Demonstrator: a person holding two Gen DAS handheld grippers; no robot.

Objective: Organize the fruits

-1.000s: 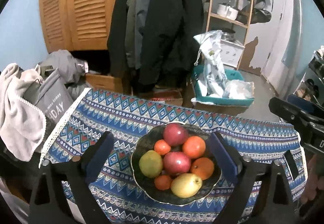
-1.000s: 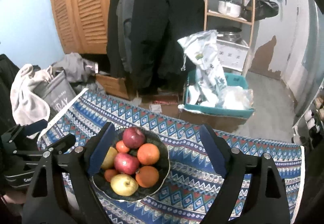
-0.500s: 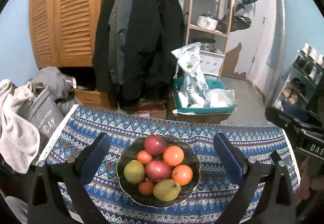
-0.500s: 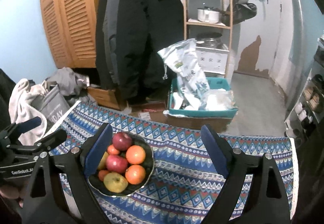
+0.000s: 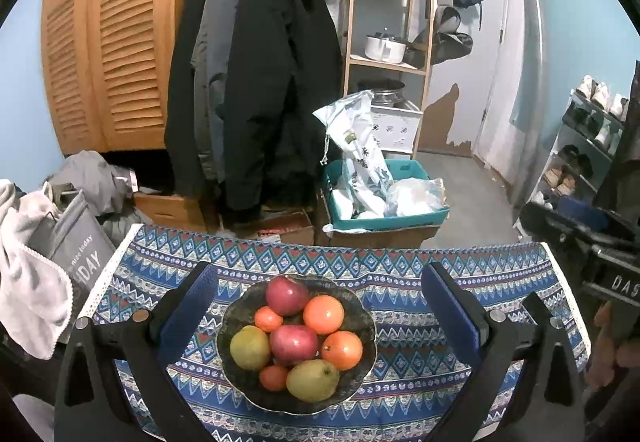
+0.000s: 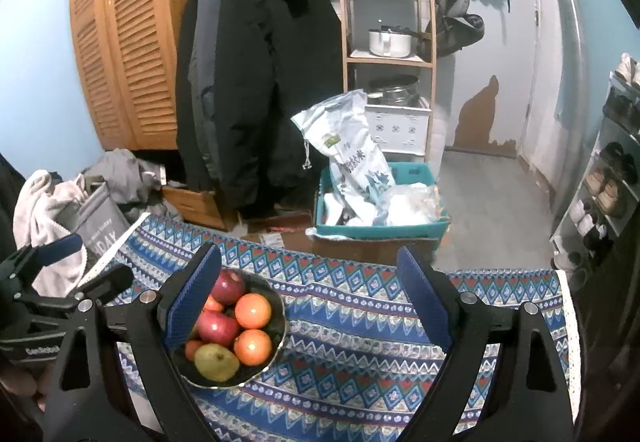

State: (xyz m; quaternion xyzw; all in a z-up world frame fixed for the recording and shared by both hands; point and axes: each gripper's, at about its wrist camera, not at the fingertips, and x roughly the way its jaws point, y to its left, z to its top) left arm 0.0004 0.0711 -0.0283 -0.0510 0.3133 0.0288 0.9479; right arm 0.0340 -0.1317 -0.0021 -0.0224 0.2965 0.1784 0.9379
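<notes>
A dark scalloped bowl (image 5: pixel 362 366) (image 6: pixel 278 338) stands on a blue patterned tablecloth (image 5: pixel 400 270) (image 6: pixel 360 322). It holds two red apples (image 5: pixel 287 295) (image 6: pixel 228 287), oranges (image 5: pixel 323 315) (image 6: pixel 253 310), small tangerines (image 5: pixel 268 319) and yellow-green pears (image 5: pixel 312 380) (image 6: pixel 216 362). My left gripper (image 5: pixel 316 302) hangs open above and behind the bowl, nothing between its blue pads. My right gripper (image 6: pixel 308 294) is open too, over the cloth to the right of the bowl; its left finger (image 6: pixel 192 298) hides the bowl's left side. Each gripper shows at the edge of the other's view.
Beyond the table's far edge lie a teal crate (image 5: pixel 384 202) with a printed sack, cardboard boxes, hanging dark coats (image 5: pixel 260 82), a wooden shelf unit (image 5: pixel 388 42) and louvered doors. A grey bag (image 5: pixel 76 254) and a white towel (image 5: pixel 24 282) sit left. A shoe rack (image 6: pixel 616 178) stands right.
Both grippers have drawn back and risen from the bowl, which now looks smaller and lower in both views. The fruit has not moved. Both grippers stay open.
</notes>
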